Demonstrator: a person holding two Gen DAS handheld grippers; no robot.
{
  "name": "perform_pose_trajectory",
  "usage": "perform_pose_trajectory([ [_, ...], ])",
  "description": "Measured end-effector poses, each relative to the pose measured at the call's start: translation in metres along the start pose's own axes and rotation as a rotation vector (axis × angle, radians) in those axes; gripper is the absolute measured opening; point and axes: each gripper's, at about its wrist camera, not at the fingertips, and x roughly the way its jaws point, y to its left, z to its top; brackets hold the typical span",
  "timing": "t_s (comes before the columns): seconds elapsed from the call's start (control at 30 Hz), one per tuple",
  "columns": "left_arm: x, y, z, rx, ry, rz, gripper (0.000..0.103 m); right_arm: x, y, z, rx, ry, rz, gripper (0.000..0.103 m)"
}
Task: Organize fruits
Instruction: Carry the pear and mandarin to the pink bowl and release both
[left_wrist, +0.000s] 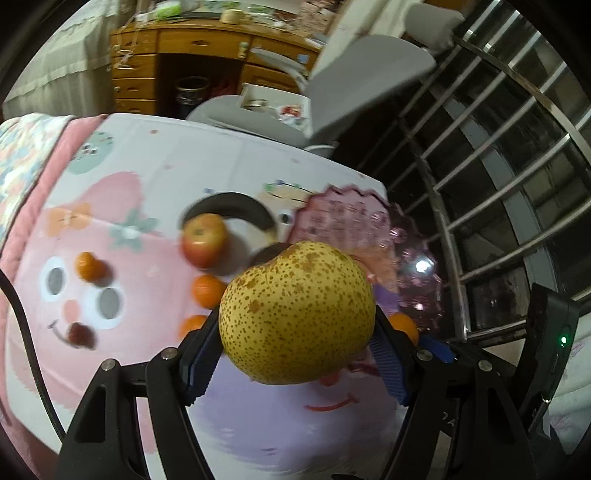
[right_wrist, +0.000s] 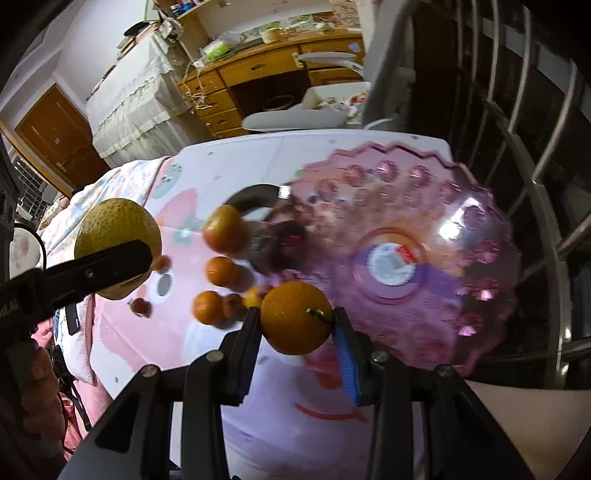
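Note:
My left gripper (left_wrist: 295, 332) is shut on a big yellow speckled pear (left_wrist: 297, 314) and holds it above the table; the pear also shows in the right wrist view (right_wrist: 114, 229). My right gripper (right_wrist: 295, 328) is shut on an orange (right_wrist: 295, 317), held near the left rim of the empty pink glass plate (right_wrist: 424, 206). The plate shows in the left view (left_wrist: 354, 221) beyond the pear. On the cartoon tablecloth (left_wrist: 155, 173) lie an apple (left_wrist: 204, 239), a dark banana (left_wrist: 232, 206), small oranges (left_wrist: 88, 266) (left_wrist: 207, 290) and a small red fruit (left_wrist: 79, 335).
A metal window grille (left_wrist: 498, 155) runs along the right side. A grey chair (left_wrist: 365, 74) and a wooden desk (left_wrist: 155, 66) stand behind the table. A pink quilt (left_wrist: 33, 155) lies at the left. A black cable (left_wrist: 26, 332) hangs at the left.

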Motion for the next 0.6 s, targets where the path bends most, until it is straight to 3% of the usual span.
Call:
perform_pose_trajectory([
  [0.23,0.054,-0.048,-0.007,0.036,0.057,-0.019,0.073,0.01,-0.052,-0.002,0.05,0.066,-0.045,0.039],
  [0.6,0.097,-0.057,-0.012,0.026,0.148,-0.001,0.073,0.023,-0.085,-0.003,0.117,0.114,-0.081,0.04],
])
